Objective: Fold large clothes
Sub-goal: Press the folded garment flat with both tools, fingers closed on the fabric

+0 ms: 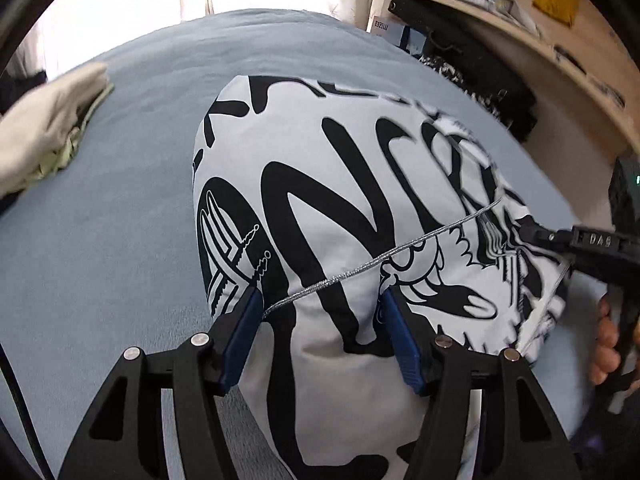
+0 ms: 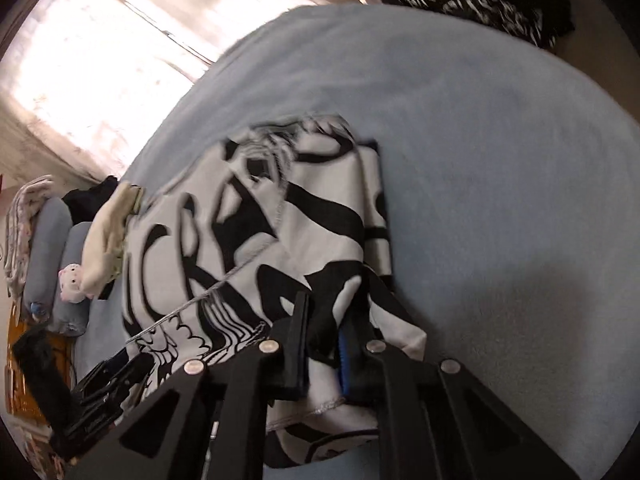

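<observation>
Right hand-held gripper (image 2: 322,340) is clenched on the near hem of the black-and-white printed garment (image 1: 340,184). Left hand-held gripper (image 1: 320,312) is released, pads straddling a raised fold with the cloth between them but not pinched. The garment lies ahead of both on the blue bed (image 1: 120,240). My call: lower both together, keep the hem taut, so the soft knit lands flat — the silver drawcord (image 1: 360,268) could snag.

The bed (image 1: 132,208) lies bare and open on both sides of the garment (image 1: 340,184), widest toward its far edge. A cream pile (image 1: 48,128) blocks the left edge. Past the right edge, black bags (image 1: 472,68) and a shelf (image 1: 520,28) close the way. Pillows (image 2: 52,240) crowd the head end.
</observation>
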A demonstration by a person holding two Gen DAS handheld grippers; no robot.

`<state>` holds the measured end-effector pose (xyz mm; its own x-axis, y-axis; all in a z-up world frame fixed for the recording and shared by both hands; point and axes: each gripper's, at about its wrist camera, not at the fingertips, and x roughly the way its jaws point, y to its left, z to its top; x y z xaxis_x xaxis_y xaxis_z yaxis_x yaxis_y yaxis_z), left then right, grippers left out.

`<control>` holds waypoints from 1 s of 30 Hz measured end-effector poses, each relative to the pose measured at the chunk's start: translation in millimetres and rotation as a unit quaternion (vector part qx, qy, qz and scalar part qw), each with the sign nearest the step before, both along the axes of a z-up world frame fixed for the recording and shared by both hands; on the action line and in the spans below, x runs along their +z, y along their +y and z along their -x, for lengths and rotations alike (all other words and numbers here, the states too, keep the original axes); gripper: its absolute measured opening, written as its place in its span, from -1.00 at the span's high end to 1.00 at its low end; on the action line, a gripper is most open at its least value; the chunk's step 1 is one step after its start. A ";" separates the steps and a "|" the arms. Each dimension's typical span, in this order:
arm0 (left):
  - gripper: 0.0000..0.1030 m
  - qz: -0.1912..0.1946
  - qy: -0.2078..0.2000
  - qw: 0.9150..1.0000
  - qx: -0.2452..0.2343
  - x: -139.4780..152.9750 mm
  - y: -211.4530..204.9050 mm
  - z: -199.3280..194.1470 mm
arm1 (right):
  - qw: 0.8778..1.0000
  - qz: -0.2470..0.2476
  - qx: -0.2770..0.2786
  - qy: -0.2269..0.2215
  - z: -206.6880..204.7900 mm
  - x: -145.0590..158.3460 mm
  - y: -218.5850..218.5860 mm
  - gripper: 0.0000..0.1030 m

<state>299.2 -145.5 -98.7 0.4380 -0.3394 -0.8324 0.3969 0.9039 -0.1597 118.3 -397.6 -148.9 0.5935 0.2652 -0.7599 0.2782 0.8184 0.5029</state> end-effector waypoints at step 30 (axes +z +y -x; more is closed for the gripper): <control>0.82 0.074 -0.030 0.993 0.090 21.0 -13.4 -55.9 | 0.987 0.127 0.079 -0.057 -101.8 47.6 74.9 0.63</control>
